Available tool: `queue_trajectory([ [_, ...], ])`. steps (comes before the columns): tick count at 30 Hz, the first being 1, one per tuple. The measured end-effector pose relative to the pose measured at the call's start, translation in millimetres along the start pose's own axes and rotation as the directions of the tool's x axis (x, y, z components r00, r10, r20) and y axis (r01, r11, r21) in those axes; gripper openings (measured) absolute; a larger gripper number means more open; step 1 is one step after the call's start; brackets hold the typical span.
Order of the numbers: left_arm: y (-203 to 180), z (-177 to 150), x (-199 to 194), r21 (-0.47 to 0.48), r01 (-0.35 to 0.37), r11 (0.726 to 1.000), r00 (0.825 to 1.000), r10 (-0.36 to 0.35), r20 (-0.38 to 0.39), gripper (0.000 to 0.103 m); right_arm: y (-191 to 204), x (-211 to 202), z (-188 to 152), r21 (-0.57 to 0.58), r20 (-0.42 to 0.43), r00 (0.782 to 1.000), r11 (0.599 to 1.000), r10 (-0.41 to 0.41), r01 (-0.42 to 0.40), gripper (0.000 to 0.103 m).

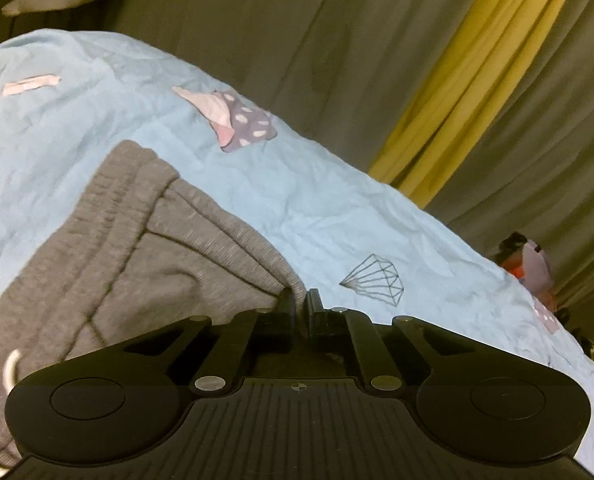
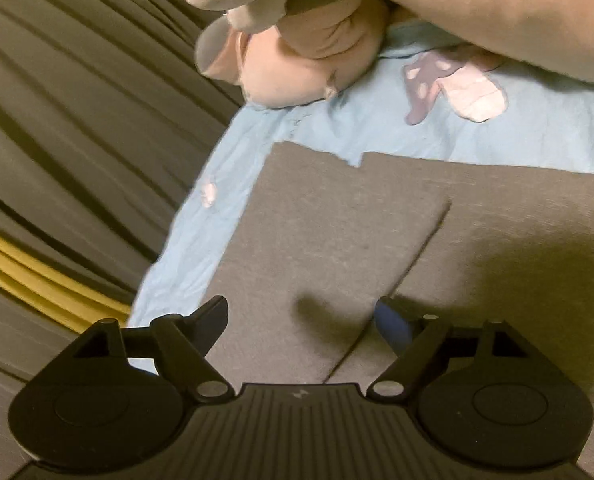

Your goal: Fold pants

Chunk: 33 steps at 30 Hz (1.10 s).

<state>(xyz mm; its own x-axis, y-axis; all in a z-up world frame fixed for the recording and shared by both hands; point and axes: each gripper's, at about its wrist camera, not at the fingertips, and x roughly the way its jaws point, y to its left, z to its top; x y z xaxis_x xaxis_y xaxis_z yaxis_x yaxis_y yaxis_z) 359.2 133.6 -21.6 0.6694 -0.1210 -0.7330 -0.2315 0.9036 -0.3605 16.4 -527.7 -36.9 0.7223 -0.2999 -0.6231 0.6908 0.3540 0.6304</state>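
The grey pants (image 2: 377,240) lie on the light blue bedsheet (image 1: 337,216), their two legs flat and side by side with hems squared near a plush toy (image 2: 297,60), so the fold looks barely begun. The left gripper (image 1: 299,300) has its jaws closed on a bunched edge of cloth near the waistband (image 1: 129,184), while the right gripper (image 2: 303,320) hangs over the legs with jaws spread wide, holding nothing. Bare sheet shows beyond the pants on the curtain (image 1: 337,60) side, but the toy crowds the hems.
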Motion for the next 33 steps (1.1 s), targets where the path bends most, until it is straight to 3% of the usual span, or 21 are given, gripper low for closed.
queue_trajectory([
  [2,1.5,-0.5,-7.4,-0.01,0.008,1.0,1.0,-0.008,0.007,0.007,-5.1,12.7,-0.9,0.038,-0.075,0.997,0.999,-0.025,0.028,0.075],
  [3,3.6,-0.6,-11.1,-0.018,0.02,1.0,1.0,-0.02,0.017,0.007,-7.4,15.2,-3.0,0.059,-0.069,0.997,0.998,-0.019,0.023,0.07],
  [5,6.5,0.8,-15.9,-0.032,0.036,0.999,0.999,-0.035,0.024,0.006,-5.4,20.7,-3.0,0.043,-0.043,0.999,0.999,-0.012,0.014,0.01],
  [6,7.5,0.2,-24.0,-0.039,0.039,0.998,0.999,-0.038,0.026,0.006,-4.7,24.4,-2.0,0.036,-0.048,0.998,0.999,-0.035,0.037,0.005],
  [11,13.4,-4.0,-39.5,-0.03,0.045,0.999,0.998,-0.043,0.04,0.006,-8.3,35.0,1.3,0.07,-0.043,0.999,0.997,-0.025,0.028,0.01],
  [16,21.2,-6.7,-63.1,-0.068,0.062,0.996,0.996,-0.057,0.067,0.006,12.0,36.3,10.2,-0.026,-0.058,0.997,0.998,-0.057,0.056,0.005],
  [21,33.2,-16.9,-133.8,-0.014,0.147,0.989,0.979,-0.144,0.147,0.006,32.4,-28.1,36.9,-0.095,-0.004,0.993,0.989,0.114,-0.114,0.005],
  [25,68.2,-51.8,-197.0,-0.026,0.224,0.974,0.958,-0.215,0.19,0.006,15.2,-84.1,48.1,-0.123,0.024,0.987,0.98,0.16,-0.156,0.005],
  [28,101.0,-93.3,-220.0,-0.05,0.221,0.974,0.964,-0.211,0.16,0.006,-18.3,-104.6,43.4,-0.114,0.012,0.991,0.985,0.131,-0.129,0.005],
  [31,131.9,-132.6,-208.6,-0.095,0.134,0.986,0.99,-0.128,0.067,0.006,-49.2,-92.0,25.9,-0.136,-0.074,0.997,0.991,-0.004,-0.006,0.005],
  [33,155.7,-151.9,-195.9,-0.203,0.08,0.976,0.997,-0.079,0.011,0.005,-65.8,-77.5,13.8,-0.115,-0.153,0.984,0.991,-0.09,0.072,0.005],
])
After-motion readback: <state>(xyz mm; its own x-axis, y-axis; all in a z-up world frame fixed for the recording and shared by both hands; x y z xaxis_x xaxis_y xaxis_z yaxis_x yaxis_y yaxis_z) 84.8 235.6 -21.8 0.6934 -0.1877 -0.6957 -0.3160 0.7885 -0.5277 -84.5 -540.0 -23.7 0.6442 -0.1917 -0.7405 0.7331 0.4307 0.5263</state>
